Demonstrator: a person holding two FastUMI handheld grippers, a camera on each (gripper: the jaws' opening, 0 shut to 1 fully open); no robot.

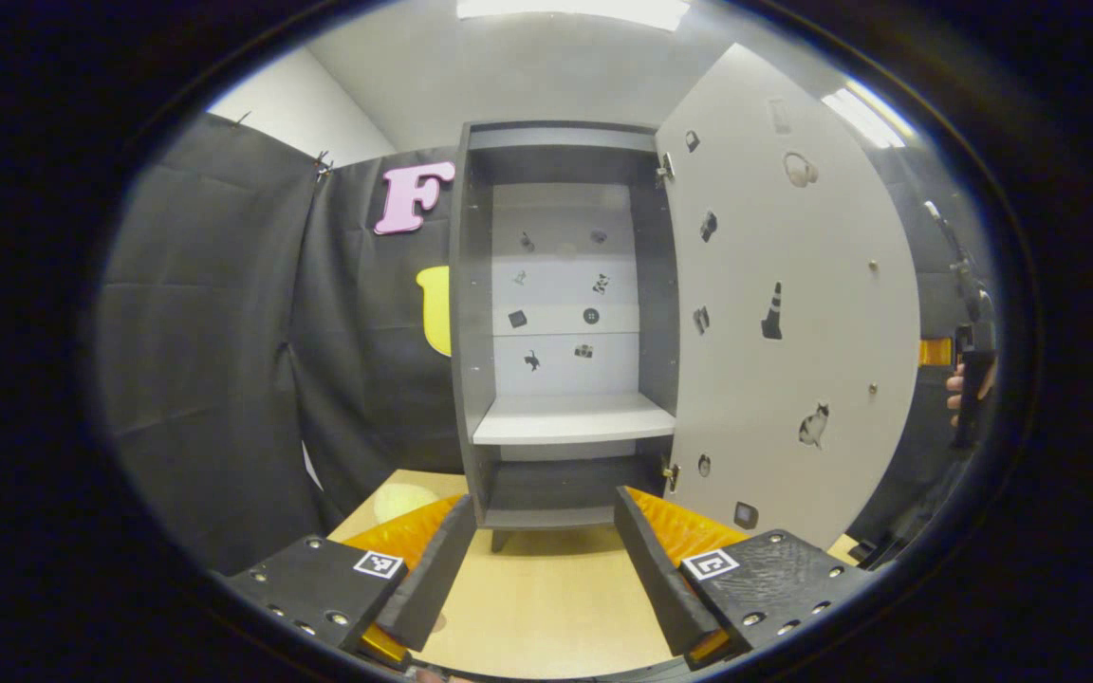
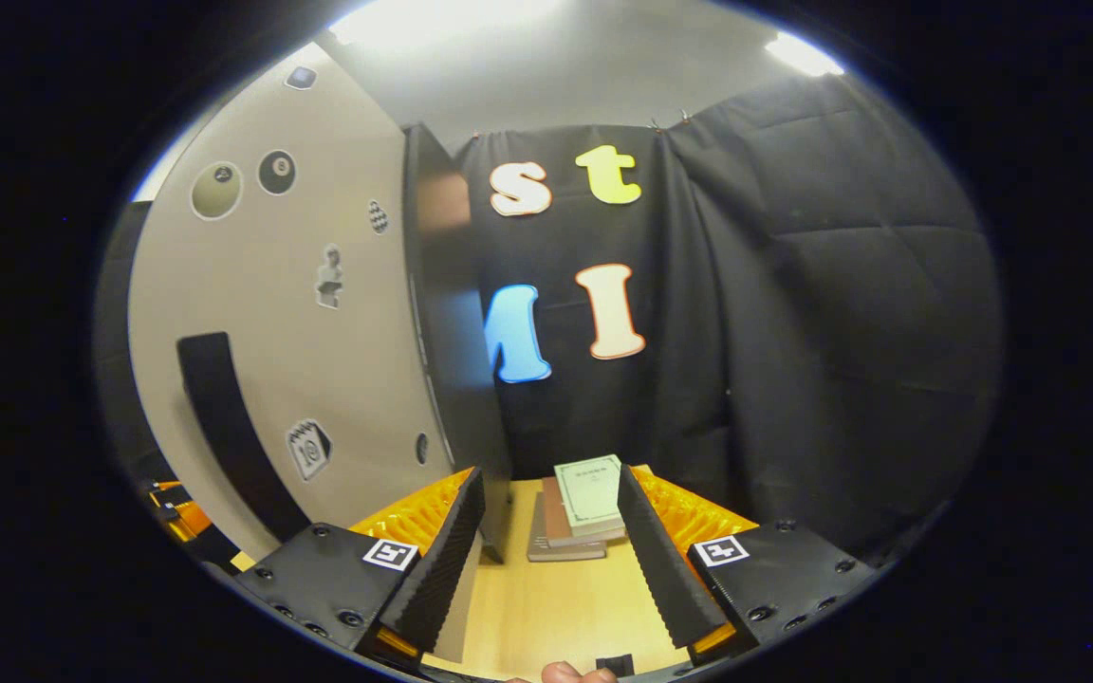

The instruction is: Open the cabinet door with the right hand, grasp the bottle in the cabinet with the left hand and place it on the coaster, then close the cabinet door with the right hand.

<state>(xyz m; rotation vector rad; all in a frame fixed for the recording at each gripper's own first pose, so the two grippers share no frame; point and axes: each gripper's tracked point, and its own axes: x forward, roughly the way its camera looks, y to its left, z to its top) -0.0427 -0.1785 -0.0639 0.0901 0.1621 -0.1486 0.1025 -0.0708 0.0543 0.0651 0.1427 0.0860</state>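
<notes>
With the cabinet door (image 1: 784,313) swung wide, its shelf (image 1: 570,417) bare and no bottle in sight, both the left gripper (image 1: 539,555) and right gripper (image 2: 551,550) were released, so the right should press squarely on the door's outer face to close it.

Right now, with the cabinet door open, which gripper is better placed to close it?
Right. The right gripper sits beside the door, near its handle, jaws open. The left gripper faces the cabinet head-on, away from the handle side.
</notes>
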